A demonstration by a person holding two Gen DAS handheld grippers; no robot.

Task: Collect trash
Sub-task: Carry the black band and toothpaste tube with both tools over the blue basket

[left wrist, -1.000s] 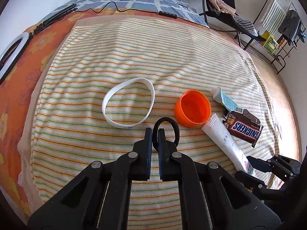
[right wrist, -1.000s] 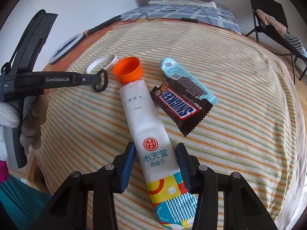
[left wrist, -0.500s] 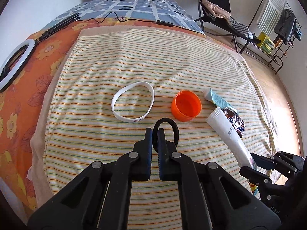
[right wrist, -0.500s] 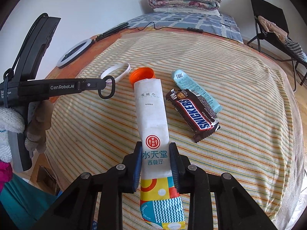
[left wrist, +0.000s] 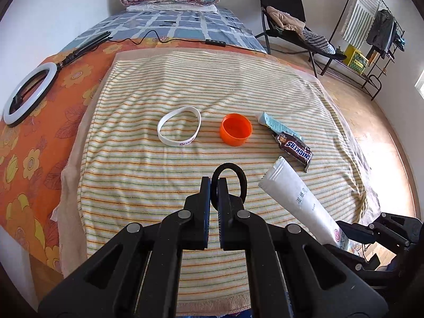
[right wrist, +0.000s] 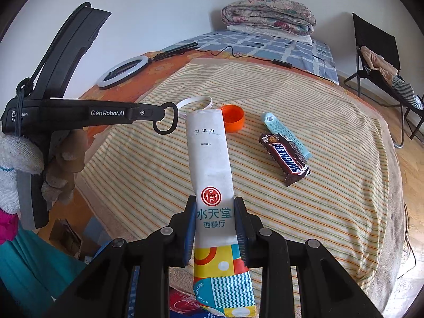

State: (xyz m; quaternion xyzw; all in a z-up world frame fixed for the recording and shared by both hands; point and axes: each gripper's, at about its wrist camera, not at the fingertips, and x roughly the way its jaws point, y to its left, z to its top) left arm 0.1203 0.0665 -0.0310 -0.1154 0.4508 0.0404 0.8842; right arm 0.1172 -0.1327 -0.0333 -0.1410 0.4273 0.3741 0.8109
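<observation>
We hold a black hair tie in the left gripper (left wrist: 214, 181) and a long white wet-wipe sachet in the right gripper (right wrist: 215, 213), both raised above the striped towel (left wrist: 185, 90) on the bed.

Our left gripper's fingers are pressed nearly together on the black elastic hair tie (left wrist: 233, 175), whose loop sticks out past the tips; in the right wrist view that gripper reaches in level from the left, held by a gloved hand (right wrist: 57, 169). Our right gripper's jaws are clamped on the white wet-wipe sachet with a colourful printed end (right wrist: 209, 159), which stands tilted forward over the towel's near edge. On the towel's middle lie a white silicone wristband (left wrist: 179, 129), an orange plastic cap (left wrist: 235, 129), and toward the right edge a brown Snickers wrapper (left wrist: 295, 149) overlapping a pale blue wrapper (left wrist: 274, 124).
</observation>
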